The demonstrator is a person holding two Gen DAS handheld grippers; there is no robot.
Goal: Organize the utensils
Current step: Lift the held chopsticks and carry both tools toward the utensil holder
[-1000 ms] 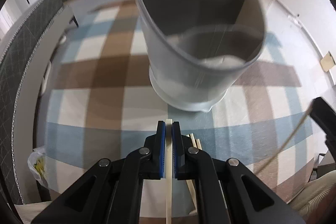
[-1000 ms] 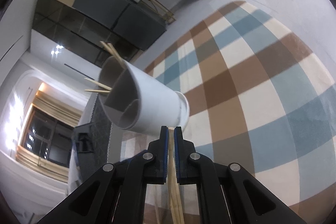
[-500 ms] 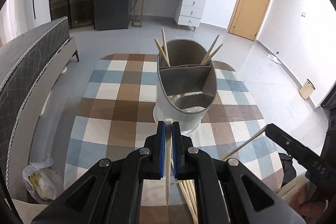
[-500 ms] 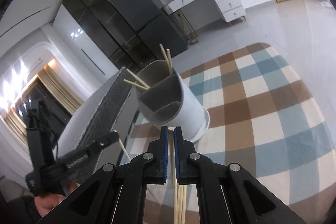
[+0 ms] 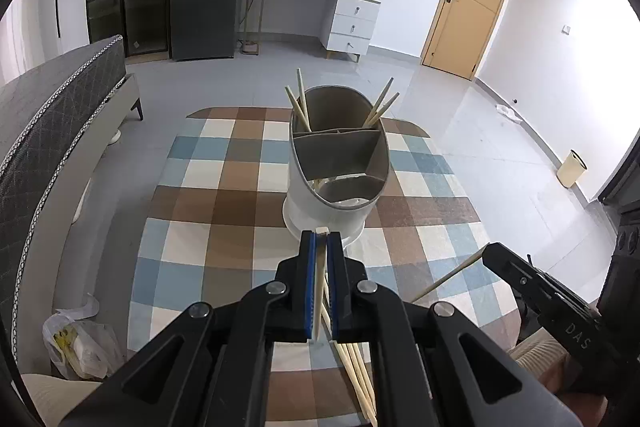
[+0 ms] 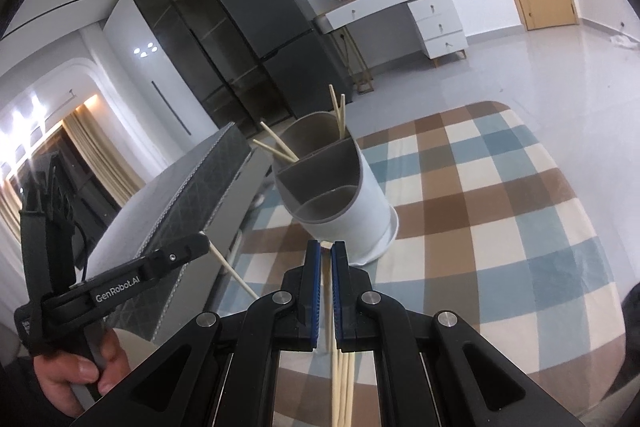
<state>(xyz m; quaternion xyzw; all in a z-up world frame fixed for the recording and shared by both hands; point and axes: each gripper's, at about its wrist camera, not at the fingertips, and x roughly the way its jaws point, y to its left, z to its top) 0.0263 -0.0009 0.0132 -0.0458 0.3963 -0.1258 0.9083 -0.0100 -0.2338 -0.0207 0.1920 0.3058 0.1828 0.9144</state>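
Observation:
A white oval utensil holder (image 5: 338, 171) with grey dividers stands on the checked cloth (image 5: 224, 195), with chopsticks upright in its two back compartments. It also shows in the right wrist view (image 6: 340, 195). My left gripper (image 5: 321, 241) is shut on a pale chopstick (image 5: 319, 287), held just in front of the holder's base. My right gripper (image 6: 326, 251) is shut on another chopstick (image 6: 329, 291), also near the holder. Several loose chopsticks (image 5: 358, 375) lie on the cloth below the grippers.
A grey quilted bed (image 5: 48, 115) runs along the left. A plastic bag (image 5: 76, 343) lies on the floor at lower left. The right gripper's arm (image 5: 560, 307) shows at the right of the left wrist view.
Both grippers have pulled back and up from the holder, each still shut on its chopstick. The holder looks smaller and farther away than a second ago.

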